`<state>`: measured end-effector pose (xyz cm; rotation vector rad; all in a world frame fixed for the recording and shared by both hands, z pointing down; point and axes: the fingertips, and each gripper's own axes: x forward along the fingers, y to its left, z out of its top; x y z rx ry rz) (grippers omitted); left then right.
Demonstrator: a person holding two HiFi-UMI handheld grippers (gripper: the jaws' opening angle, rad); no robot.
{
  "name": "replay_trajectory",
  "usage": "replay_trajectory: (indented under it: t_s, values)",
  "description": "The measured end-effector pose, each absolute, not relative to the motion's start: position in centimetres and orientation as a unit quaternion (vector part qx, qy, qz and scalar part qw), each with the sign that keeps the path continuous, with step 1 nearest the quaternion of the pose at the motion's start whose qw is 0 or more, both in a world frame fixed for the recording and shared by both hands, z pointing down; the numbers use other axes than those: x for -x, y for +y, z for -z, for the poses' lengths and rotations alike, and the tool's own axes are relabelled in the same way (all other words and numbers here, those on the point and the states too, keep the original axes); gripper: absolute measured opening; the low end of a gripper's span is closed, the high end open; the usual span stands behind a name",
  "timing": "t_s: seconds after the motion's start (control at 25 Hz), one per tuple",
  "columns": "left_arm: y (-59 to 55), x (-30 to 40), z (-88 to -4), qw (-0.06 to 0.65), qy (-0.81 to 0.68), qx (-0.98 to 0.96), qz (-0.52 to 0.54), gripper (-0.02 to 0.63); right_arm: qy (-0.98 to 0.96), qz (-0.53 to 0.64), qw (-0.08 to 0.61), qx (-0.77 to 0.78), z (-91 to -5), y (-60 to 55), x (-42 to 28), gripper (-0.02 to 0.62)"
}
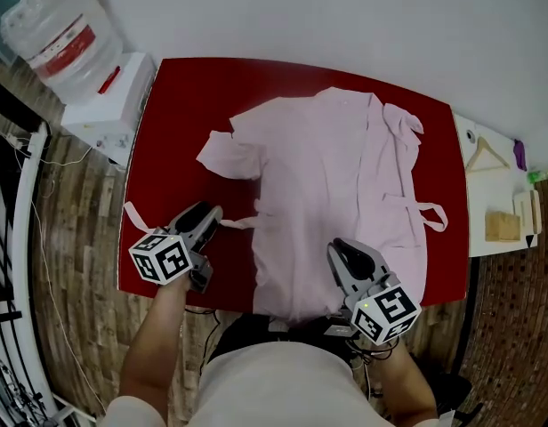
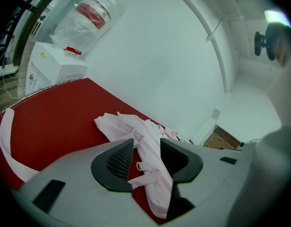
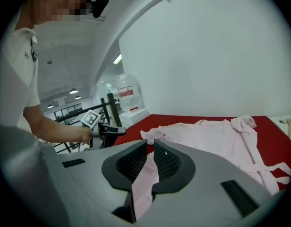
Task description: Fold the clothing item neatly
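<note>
Pink cloth, a robe, is lying spread out on the red table. The right gripper is pinching the robe's near hem between almost closed jaws. The left gripper is holding its jaws apart, a loose tie showing between them (pads not pressing it).

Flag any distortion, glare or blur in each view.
Head view: evenly lit and sharp, red table edges bowed by the lens. Left gripper view: heavy fisheye, dark corners, glare from a ceiling light. Right gripper view: same fisheye vignette, pink garment in focus.
</note>
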<state>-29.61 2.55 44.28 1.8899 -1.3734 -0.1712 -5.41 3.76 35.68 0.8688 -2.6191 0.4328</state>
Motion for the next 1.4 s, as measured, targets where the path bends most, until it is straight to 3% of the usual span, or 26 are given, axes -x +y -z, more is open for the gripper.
replay_trajectory:
  t_s: [0.32,1.4]
  values:
    - [1.5,31.6,-45.9,0.389,-0.569,-0.722,0.064,0.161,-0.944,-0.121,0.196,-0.235,-37.5,1.7,11.4,0.084]
    - [-4.6,37.5,-51.2,0.421,-0.590,-0.686,0.069,0.182,-0.940,0.013,0.316,-0.127,-49.7,-4.7,31.7,0.163]
